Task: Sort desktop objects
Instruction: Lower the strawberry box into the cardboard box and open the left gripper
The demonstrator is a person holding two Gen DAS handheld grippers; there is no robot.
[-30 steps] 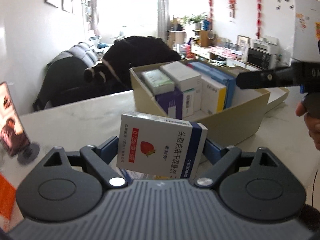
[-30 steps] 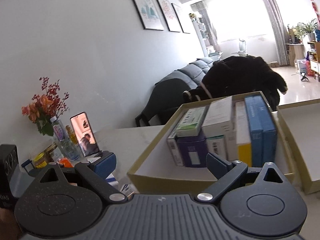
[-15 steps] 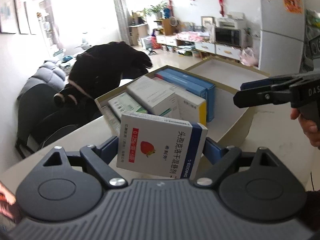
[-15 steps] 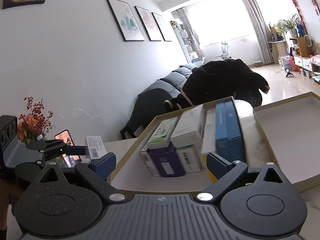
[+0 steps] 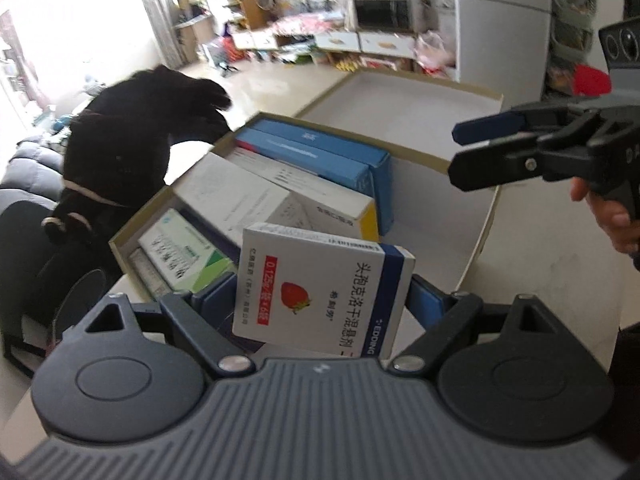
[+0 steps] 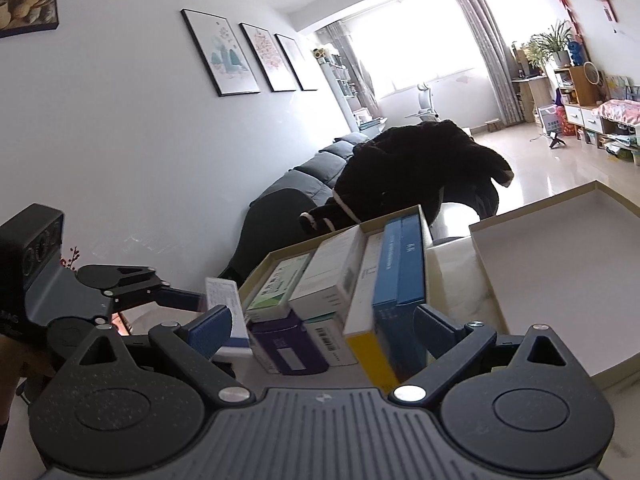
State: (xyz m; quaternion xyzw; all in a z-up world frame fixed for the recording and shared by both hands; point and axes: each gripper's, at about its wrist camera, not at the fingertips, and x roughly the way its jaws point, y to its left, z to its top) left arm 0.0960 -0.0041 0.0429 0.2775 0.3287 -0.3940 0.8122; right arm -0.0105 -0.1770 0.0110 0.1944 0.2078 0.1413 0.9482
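My left gripper (image 5: 322,300) is shut on a white and blue medicine box (image 5: 316,292) with a red strawberry on it. It holds the box upright just over the near edge of an open cardboard box (image 5: 482,224). Inside stand several medicine boxes: two blue ones (image 5: 320,152), a white one (image 5: 240,192) and a green and white one (image 5: 180,252). My right gripper (image 5: 476,148) hovers open above the cardboard box's right wall. In the right wrist view the right gripper (image 6: 320,328) is open with nothing in it, before the packed boxes (image 6: 396,268). The left gripper (image 6: 188,300) with the held box (image 6: 222,304) shows at the left.
An empty shallow lid (image 5: 400,96) (image 6: 560,272) lies beyond the cardboard box on the pale marble table (image 6: 452,276). A black coat (image 5: 132,140) hangs over a chair behind the table. A hand (image 5: 612,216) holds the right gripper at the right edge.
My left gripper has carried the strawberry box from over the table to just above the cardboard box's near edge, rolling as it went. The right gripper has come closer to the packed boxes.
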